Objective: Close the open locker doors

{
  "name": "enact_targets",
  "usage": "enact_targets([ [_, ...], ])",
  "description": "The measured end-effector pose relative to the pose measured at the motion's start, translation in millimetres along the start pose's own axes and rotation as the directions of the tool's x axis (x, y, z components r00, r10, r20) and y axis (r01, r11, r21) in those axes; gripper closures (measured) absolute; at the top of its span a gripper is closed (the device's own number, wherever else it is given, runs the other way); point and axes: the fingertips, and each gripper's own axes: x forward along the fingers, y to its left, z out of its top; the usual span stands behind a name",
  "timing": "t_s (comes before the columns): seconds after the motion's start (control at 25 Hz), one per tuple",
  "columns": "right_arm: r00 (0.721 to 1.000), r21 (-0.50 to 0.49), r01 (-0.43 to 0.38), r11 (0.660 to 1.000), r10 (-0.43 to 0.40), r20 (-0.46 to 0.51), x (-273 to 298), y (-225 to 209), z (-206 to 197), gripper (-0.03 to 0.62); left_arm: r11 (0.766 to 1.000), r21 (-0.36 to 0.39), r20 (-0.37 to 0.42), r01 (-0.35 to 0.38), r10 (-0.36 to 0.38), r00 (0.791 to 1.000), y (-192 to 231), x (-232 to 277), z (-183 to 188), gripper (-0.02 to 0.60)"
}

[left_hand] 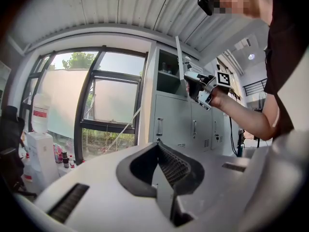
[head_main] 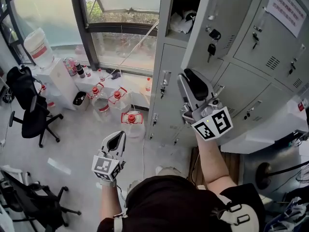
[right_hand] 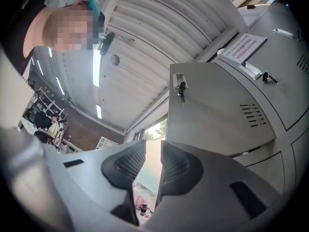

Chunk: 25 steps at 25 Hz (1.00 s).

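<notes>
A bank of grey lockers [head_main: 251, 76] fills the right of the head view. One upper locker door [head_main: 231, 13] stands swung out, keys [head_main: 211, 41] hanging from its lock; its compartment [head_main: 185, 16] holds white items. My right gripper [head_main: 184, 75] is raised, its jaws partly open and empty, with the tips just below the door's lower edge; whether they touch it is unclear. In the right gripper view the door [right_hand: 217, 115] is just right of the right gripper [right_hand: 153, 146]. My left gripper [head_main: 120, 135] hangs low over the floor, shut and empty. The left gripper view has the door's edge [left_hand: 179, 62].
Under the window [head_main: 120, 13] stand several clear water jugs with red caps [head_main: 130, 122] and a white cabinet [head_main: 58, 79]. A black office chair [head_main: 29, 105] is at the left, another chair [head_main: 29, 197] at bottom left. A white unit [head_main: 270, 129] juts out low on the right.
</notes>
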Motion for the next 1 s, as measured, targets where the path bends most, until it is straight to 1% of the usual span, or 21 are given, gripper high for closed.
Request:
enact_targets([
  [0.52,0.998,0.07,-0.069,0.995,0.067,0.02,43.8,-22.0,-25.2,0.525,0.992,-0.015,-0.02,-0.127,0.127,0.992,22.8,8.1,-7.8,0.574],
  [0.8,0.998,0.116,-0.067,0.991,0.064,0.027,63.6,-45.6,-39.8,0.528,0.983,-0.01,-0.014,-0.185,0.184,0.983,35.7,19.8,-7.9,0.574],
  [1.0,0.999,0.144,-0.051,0.988,0.048,0.025,75.5,-64.7,-48.5,0.528,0.979,-0.009,-0.012,-0.204,0.204,0.979,42.3,31.0,-7.1,0.574],
])
